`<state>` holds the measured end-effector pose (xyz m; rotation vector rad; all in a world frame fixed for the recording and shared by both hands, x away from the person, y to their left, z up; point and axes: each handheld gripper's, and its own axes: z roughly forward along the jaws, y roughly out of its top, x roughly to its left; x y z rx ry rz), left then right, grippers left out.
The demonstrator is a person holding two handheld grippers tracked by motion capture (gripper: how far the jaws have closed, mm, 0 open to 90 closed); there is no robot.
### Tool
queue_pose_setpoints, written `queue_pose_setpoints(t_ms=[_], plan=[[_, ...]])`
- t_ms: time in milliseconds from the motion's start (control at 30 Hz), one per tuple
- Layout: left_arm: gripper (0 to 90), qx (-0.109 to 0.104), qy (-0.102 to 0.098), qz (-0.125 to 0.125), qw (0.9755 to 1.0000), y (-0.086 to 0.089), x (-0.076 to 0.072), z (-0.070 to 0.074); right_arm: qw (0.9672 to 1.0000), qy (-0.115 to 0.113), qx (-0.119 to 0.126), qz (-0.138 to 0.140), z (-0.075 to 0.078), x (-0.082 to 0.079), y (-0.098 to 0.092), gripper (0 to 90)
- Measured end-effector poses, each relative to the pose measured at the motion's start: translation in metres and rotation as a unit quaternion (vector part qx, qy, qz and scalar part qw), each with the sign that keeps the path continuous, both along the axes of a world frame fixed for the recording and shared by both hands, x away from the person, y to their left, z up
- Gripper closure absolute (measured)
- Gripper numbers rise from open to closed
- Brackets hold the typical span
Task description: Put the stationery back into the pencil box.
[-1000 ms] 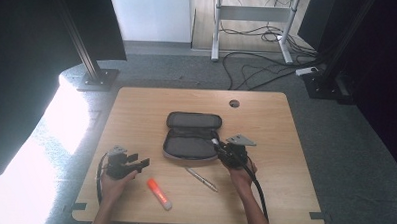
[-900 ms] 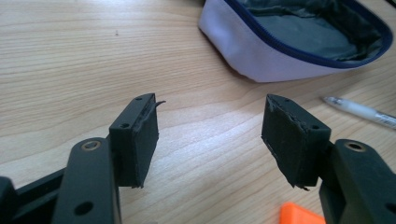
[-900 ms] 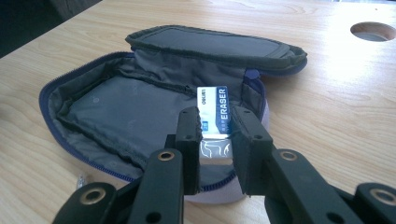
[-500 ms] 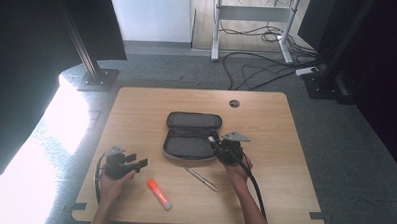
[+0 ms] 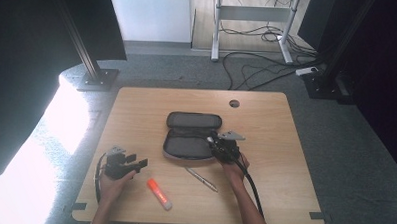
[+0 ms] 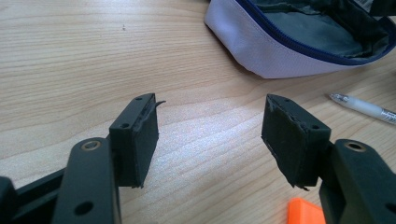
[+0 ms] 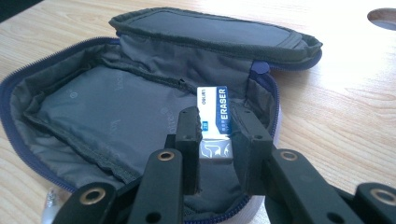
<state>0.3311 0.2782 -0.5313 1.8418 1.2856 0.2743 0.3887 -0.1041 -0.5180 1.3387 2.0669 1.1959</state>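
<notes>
A: Largest first: what is laid out, and what has changed?

B: A wooden table (image 5: 136, 105) bears an open pencil case (image 5: 190, 136), lid folded back, dark lining exposed. Since the earlier high views, the right gripper (image 5: 218, 144) has travelled leftward and slightly downward from just beside the case's right end to over its open compartment.

A: And its jaws?

B: Clenched on an eraser (image 7: 214, 122), a white block in a blue-and-white sleeve, pinched by its near end between the two pads. In the right gripper view the eraser hangs over the lining near the case's right end; whether it touches the fabric cannot be told.

A: Meaning for the work?

B: The carry appears nearly done; lowering and letting go would likely remain.

A: The left gripper?

B: The left gripper (image 5: 127, 163) sits where it was, near the table's front left, jaws released and spread over bare wood, nothing between them.

A: Smaller items?

B: A pen (image 5: 201, 179) lies in front of the case; an orange-capped glue stick (image 5: 159, 194) lies between the two hands. Both have kept their places.
</notes>
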Motion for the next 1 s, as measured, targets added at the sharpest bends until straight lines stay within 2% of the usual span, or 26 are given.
queue_pose_setpoints(t_ms=[200,667,733,800,1000], plan=[[36.6,-0.001,0.001,-0.001,1.0,0.0,0.0,0.0,0.9997,0.003,-0.024,0.005,-0.003,0.004,0.007,72.7],[36.6,-0.002,0.004,-0.001,1.0,0.002,0.001,-0.001,0.9988,0.012,-0.048,0.003,-0.006,0.008,0.011,71.7],[36.6,-0.003,0.004,0.0,1.0,0.003,0.001,-0.002,0.9986,0.014,-0.05,0.003,-0.006,0.008,0.012,70.4],[36.6,-0.005,0.004,0.002,1.0,0.003,0.001,-0.002,0.9986,0.008,-0.052,0.002,-0.005,0.007,0.011,64.8],[36.6,-0.006,0.005,0.002,1.0,0.004,0.001,-0.002,0.9989,0.005,-0.046,0.003,-0.002,0.005,0.01,57.3]])
